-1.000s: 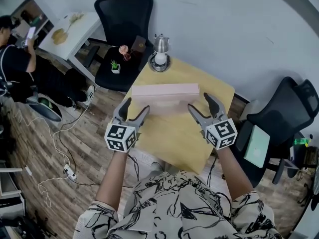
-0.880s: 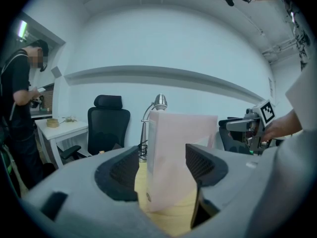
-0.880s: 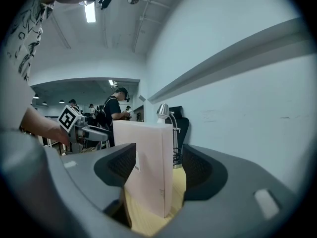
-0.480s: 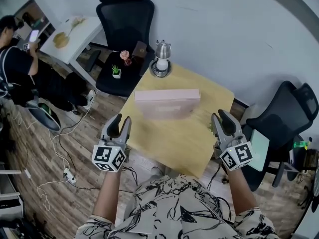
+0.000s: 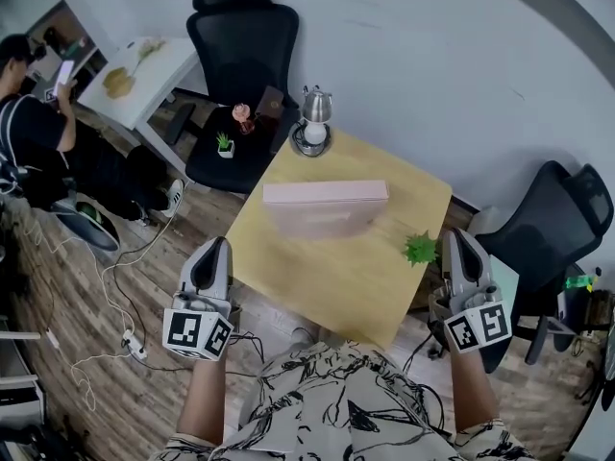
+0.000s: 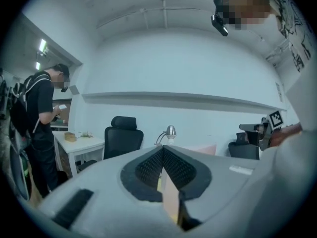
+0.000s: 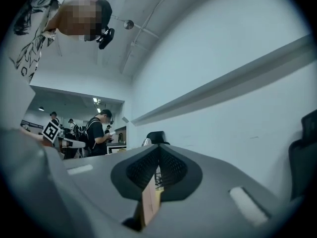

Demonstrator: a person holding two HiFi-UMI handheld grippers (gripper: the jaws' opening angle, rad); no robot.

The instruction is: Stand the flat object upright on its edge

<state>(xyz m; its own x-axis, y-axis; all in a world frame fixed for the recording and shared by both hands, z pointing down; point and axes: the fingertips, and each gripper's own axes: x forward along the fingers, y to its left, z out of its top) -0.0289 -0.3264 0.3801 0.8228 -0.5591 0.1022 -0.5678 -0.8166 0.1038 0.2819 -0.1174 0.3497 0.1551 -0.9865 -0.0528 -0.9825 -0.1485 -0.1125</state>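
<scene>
Nearest, the left tool (image 5: pixel 215 254) and right tool (image 5: pixel 459 246) are hanging off either side of the tabletop (image 5: pixel 332 281), their jaws having just been clenching shut on nothing. Farther back, the pink flat box (image 5: pixel 325 200) is standing upright on its edge mid-tabletop, well apart from both.

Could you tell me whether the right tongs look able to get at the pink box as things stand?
Probably yes: the right tongs, shut, hang beside the table, and its bare top leads to the pink box. Only the small green plant beside them stands near that path.
</scene>
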